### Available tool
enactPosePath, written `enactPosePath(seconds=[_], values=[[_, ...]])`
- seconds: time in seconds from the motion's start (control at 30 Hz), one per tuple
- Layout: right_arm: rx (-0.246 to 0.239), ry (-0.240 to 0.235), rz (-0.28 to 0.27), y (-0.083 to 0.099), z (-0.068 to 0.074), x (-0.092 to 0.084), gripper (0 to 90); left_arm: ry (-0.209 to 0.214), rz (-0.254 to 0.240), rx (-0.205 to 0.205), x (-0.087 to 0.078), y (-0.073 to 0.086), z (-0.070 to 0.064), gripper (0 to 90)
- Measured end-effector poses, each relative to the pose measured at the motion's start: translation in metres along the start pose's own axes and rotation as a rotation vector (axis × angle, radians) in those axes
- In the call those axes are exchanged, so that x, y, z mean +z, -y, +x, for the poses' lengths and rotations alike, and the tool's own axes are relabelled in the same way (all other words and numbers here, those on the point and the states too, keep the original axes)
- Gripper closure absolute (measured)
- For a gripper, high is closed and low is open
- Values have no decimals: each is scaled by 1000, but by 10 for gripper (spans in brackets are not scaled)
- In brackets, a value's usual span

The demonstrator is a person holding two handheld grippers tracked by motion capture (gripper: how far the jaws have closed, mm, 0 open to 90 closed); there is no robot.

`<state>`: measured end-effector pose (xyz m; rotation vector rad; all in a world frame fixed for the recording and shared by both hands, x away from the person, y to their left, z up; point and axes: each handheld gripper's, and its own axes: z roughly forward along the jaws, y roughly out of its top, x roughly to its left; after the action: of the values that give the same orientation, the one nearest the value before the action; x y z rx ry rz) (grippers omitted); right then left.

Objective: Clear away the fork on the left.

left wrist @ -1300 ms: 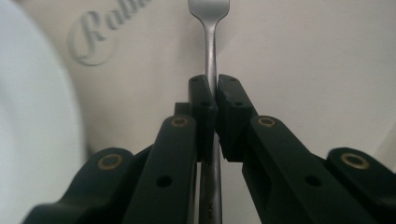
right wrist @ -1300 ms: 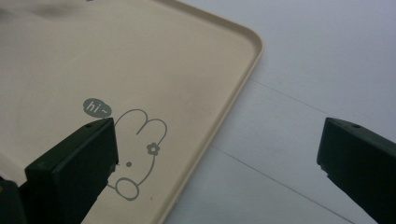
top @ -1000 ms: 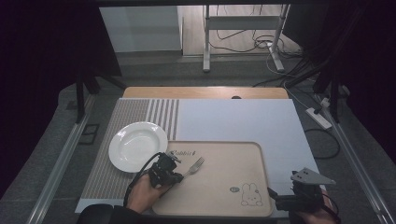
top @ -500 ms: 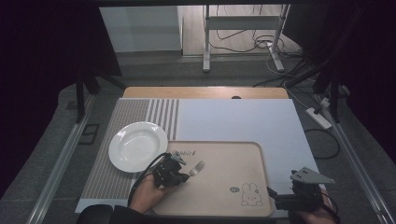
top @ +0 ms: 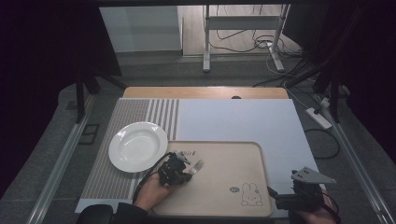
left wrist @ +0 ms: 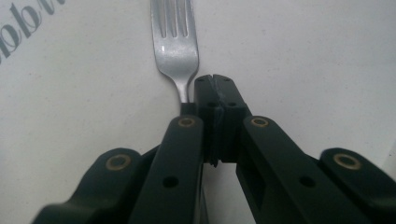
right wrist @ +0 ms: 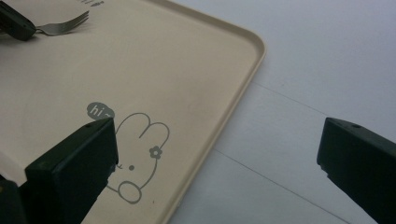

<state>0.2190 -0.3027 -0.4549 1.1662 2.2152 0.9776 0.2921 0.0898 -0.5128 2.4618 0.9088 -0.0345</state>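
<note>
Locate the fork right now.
In the high view the fork lies on the left part of the beige tray, right of the white plate, its handle at the left claw.

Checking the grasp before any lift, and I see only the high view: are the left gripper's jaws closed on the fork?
Observer: The left gripper view shows the left gripper shut, jaws tip to tip. The fork has its neck running along the outside of one jaw, and I cannot see it between the pads.
Operator: And the right gripper, is it holding anything?
Observer: No. In the right gripper view the right gripper has its jaws wide apart with nothing between them. It sits over the tray edge, next to the rabbit drawing.
</note>
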Motion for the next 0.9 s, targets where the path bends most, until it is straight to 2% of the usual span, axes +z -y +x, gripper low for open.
enactPosePath(seconds=[0.47, 0.9], values=[[4, -3, 7, 0, 0, 0, 0, -36, -7, -34, -7, 6, 19, 894], [10, -3, 10, 0, -1, 1, 0, -61, -13, -83, -14, 15, 35, 894]])
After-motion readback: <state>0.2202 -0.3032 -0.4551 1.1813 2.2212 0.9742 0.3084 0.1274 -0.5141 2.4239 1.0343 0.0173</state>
